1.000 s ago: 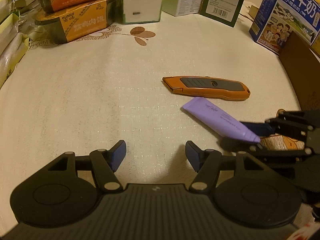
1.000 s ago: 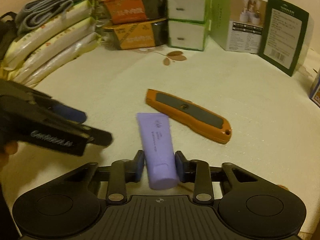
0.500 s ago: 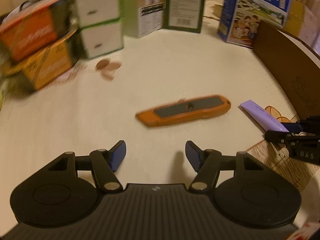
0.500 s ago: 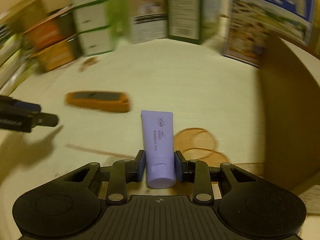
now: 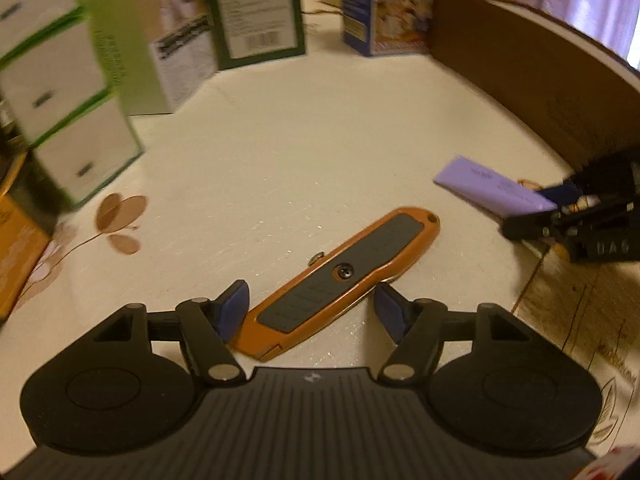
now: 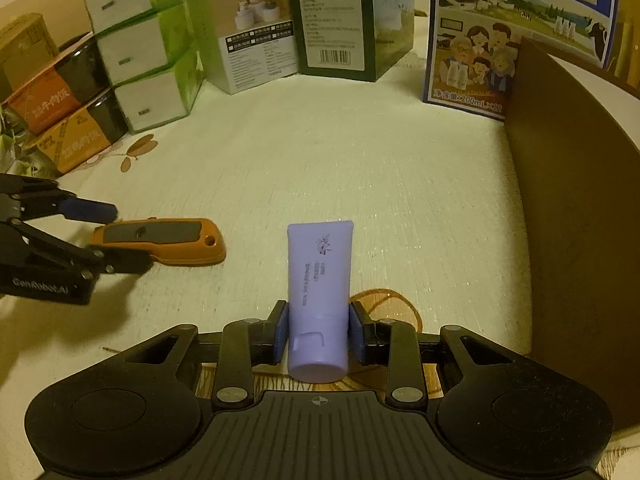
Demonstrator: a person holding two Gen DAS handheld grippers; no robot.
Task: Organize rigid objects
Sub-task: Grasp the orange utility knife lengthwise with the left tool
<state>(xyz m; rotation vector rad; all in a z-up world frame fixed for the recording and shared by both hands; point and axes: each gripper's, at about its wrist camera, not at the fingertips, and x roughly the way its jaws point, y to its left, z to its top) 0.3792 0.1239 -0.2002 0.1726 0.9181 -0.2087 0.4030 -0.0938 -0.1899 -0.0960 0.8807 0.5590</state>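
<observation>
Two grippers work over a cream tablecloth (image 6: pixel 360 168). The right gripper (image 6: pixel 318 334) is clamped on the cap end of a purple tube (image 6: pixel 320 276), whose flat end points away toward the milk carton (image 6: pixel 516 32). Just right of the tube stands a brown board (image 6: pixel 576 216), walling that side. Left of the tube an orange utility knife (image 5: pixel 340 280) lies flat, apart from it. The left gripper (image 5: pixel 310 310) straddles the knife, jaws opening, pads not pressing it. Beyond the tube the cloth lies bare as far as the row of boxes (image 6: pixel 260 36) along the back edge.
</observation>
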